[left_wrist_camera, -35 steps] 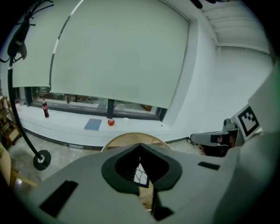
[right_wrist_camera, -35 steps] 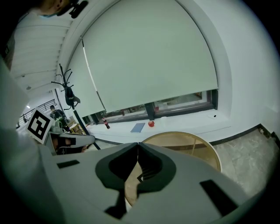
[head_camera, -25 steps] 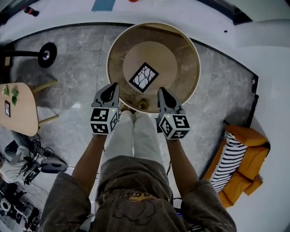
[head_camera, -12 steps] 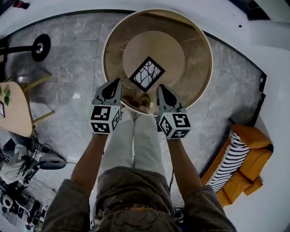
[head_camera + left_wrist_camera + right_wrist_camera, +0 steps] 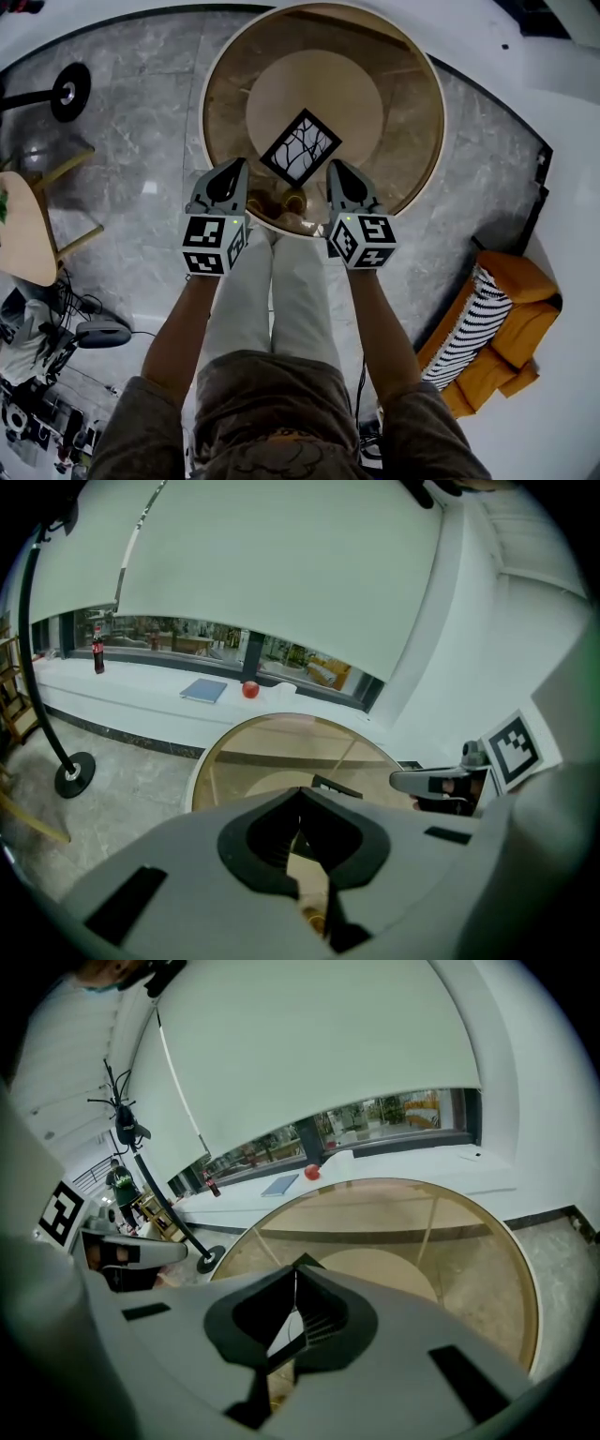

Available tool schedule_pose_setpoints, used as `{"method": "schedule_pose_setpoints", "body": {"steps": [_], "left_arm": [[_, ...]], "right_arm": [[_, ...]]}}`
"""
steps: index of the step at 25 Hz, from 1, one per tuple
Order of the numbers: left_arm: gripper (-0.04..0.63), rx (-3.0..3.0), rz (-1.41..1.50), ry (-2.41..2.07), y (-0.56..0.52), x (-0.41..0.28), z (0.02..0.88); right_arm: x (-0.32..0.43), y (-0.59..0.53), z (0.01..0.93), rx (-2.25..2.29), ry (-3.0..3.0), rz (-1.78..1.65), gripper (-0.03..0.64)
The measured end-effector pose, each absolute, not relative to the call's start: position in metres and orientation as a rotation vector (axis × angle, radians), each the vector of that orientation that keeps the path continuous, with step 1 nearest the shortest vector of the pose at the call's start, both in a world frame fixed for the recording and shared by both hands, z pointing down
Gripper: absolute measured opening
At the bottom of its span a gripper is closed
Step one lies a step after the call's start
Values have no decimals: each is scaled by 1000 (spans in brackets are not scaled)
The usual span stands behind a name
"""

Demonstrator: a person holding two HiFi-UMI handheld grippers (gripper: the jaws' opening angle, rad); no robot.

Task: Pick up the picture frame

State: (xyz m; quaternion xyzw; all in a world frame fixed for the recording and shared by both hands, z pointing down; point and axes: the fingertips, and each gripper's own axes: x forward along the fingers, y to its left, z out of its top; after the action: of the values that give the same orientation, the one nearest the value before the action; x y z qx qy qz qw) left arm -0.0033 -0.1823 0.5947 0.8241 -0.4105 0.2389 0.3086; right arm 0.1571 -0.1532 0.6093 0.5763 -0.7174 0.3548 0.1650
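**Head view.** A round table [image 5: 412, 178] with a tinted glass top and a pale rim stands on a grey marble floor. On the glass lies the black rectangular picture frame [image 5: 300, 147], holding a white sheet with a dark branching pattern and turned corner-on to the person. The left gripper [image 5: 234, 173] and the right gripper [image 5: 339, 178] flank the frame's near corner, one on each side, above the table's near edge. Neither touches the frame. Only this view shows the person's white-trousered legs, an orange armchair [image 5: 511, 323] with a striped cushion at the right, and a pale wooden side table [image 5: 23, 234] at the left.

**Left gripper view.** The left gripper's jaws are pressed together with nothing between them. The frame appears only as a thin dark edge just beyond the tips. Shown here alone, in detail, is a white window ledge bearing a red-labelled dark bottle [image 5: 97, 650], a flat blue book [image 5: 204, 690] and a small red ball-like thing [image 5: 250, 690].

**Right gripper view.** The right gripper's jaws likewise meet, empty, with one dark corner of the frame peeking over their tips. A black floor-lamp stand [image 5: 164, 1208] rises at the left.
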Motion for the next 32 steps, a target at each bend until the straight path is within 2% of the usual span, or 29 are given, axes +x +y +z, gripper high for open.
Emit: {"method": "schedule_pose_setpoints", "body": {"steps": [14,15,16,17,22,32], "left_arm": [[17,2144,642,-1071,-187,-1,613],[17,2139,645,-1069,-187,-1,614],[18,2134,649,-1068,-187,-1,615],[17,2130,652,-1066,-187,-2,616],[17,2110,661,-1069,-189,-3,622],[17,2073,664,-1085,-190,-11,629]], "right_arm": [[196,-169,668,1638,-1955,1093,24],[197,-169,670,1638,-1954,1103,54],[198,-169,672,1637,-1955,1116,130],[198,-170,674,1634,-1957,1127,168],[196,-173,686,1592,-1966,1139,192],[193,-178,700,1552,-1949,1158,193]]}}
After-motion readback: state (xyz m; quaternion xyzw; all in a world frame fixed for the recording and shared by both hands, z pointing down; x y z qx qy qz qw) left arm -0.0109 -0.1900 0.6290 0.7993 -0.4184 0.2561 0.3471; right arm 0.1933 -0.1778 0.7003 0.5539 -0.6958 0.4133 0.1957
